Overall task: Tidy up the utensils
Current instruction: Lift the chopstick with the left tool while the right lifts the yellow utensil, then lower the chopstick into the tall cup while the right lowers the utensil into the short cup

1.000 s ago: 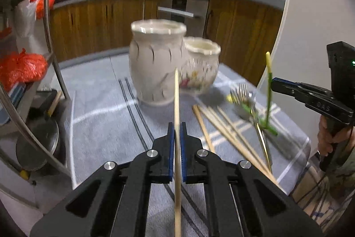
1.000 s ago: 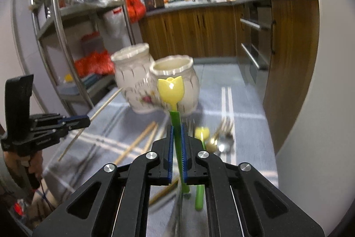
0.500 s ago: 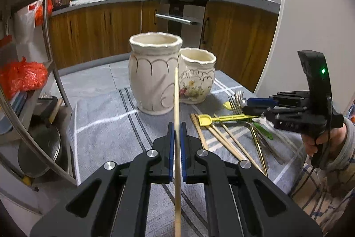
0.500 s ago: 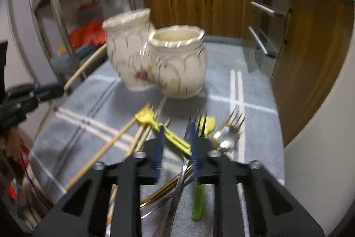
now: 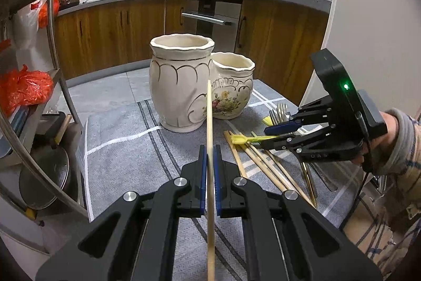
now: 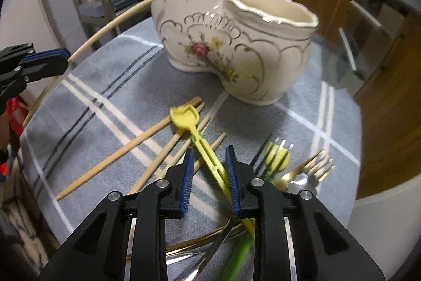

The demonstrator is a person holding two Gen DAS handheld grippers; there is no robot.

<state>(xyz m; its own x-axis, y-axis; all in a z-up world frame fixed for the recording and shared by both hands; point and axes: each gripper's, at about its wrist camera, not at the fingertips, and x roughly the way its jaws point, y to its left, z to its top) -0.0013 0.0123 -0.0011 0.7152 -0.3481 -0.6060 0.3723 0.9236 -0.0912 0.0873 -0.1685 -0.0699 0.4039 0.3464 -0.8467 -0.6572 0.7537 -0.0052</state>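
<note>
A cream ceramic holder (image 5: pixel 200 86) with two joined pots is seen standing on the grey striped cloth (image 5: pixel 126 149) of the table. The low pot (image 6: pixel 273 17) is seen empty at its mouth; the inside of the tall pot (image 5: pixel 181 44) cannot be seen. A wooden chopstick (image 5: pixel 209 149) is pinched by the left claw (image 5: pixel 209 165); its lower end is cut off. The right claw (image 6: pixel 209 175) is spread over a yellow spoon (image 6: pixel 194 128), which lies across loose chopsticks (image 6: pixel 126 149). Forks (image 6: pixel 310 170) beside it are blurred.
</note>
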